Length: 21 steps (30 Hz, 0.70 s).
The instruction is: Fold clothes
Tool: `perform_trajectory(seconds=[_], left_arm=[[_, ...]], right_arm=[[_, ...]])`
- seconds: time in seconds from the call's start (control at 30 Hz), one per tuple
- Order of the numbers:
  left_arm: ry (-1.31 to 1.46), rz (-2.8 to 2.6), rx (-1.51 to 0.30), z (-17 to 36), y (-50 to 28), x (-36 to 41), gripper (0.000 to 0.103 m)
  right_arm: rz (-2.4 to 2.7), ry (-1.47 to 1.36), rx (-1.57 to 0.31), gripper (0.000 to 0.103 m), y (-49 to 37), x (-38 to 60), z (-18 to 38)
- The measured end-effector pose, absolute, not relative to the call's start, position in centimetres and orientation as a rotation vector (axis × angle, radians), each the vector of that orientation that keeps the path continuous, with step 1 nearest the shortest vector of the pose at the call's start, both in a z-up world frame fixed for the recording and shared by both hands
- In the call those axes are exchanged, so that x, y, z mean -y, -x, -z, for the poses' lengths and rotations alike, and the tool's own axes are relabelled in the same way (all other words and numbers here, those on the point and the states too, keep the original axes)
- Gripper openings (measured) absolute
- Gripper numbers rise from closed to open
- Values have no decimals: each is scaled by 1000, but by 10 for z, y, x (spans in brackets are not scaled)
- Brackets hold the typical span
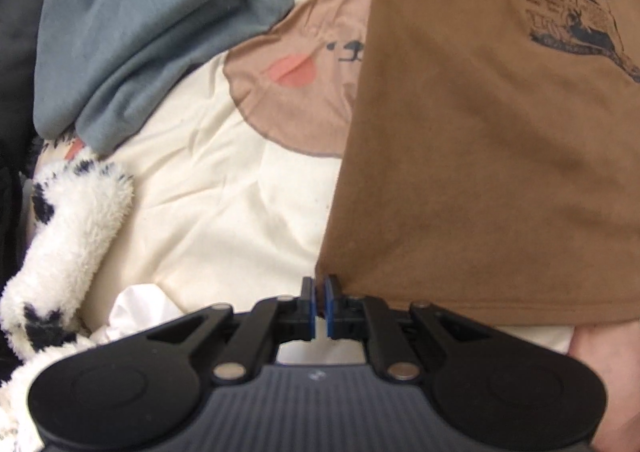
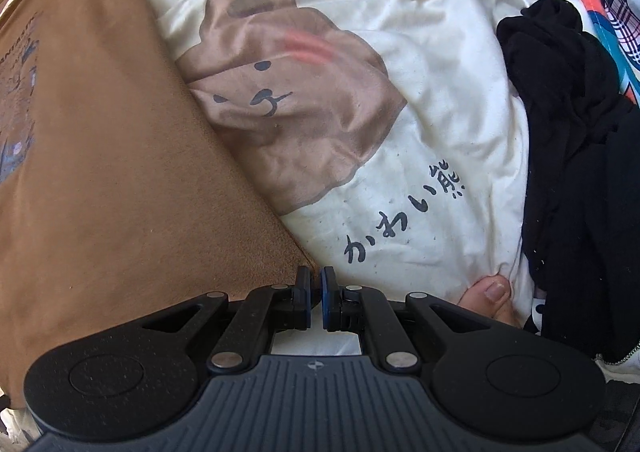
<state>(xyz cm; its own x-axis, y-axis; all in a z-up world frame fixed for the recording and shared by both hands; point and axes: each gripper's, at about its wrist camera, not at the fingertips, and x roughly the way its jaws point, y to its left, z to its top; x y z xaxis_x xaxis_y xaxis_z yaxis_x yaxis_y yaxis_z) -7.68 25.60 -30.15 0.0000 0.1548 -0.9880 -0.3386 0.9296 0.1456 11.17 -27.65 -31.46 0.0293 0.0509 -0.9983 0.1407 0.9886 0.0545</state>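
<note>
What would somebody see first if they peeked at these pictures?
Probably the big brown shirt, stretched out with one corner at each shut gripper, left and right. Next, the cartoon bear printed on the cream quilt under it. A fluffy spotted cloth lies at the left, a black garment at the right.

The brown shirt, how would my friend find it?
Look at the cream bear blanket covering the bed. The brown shirt lies flat on it, beside a grey-blue garment. Only the brown one has a dark drawing with writing printed on it.
</note>
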Motion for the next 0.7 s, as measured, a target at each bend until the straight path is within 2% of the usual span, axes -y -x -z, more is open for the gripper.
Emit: perform_trajectory(seconds=[0.17, 0.43, 0.7], left_arm=[[149, -388, -1552, 306, 79, -256, 5], [139, -354, -1557, 282, 76, -256, 5], [140, -369, -1598, 318, 72, -257, 5]], right_arm=[[43, -103, -1562, 3, -111, 273, 313], [24, -84, -1577, 3, -114, 271, 302], [9, -49, -1595, 3, -116, 268, 322]])
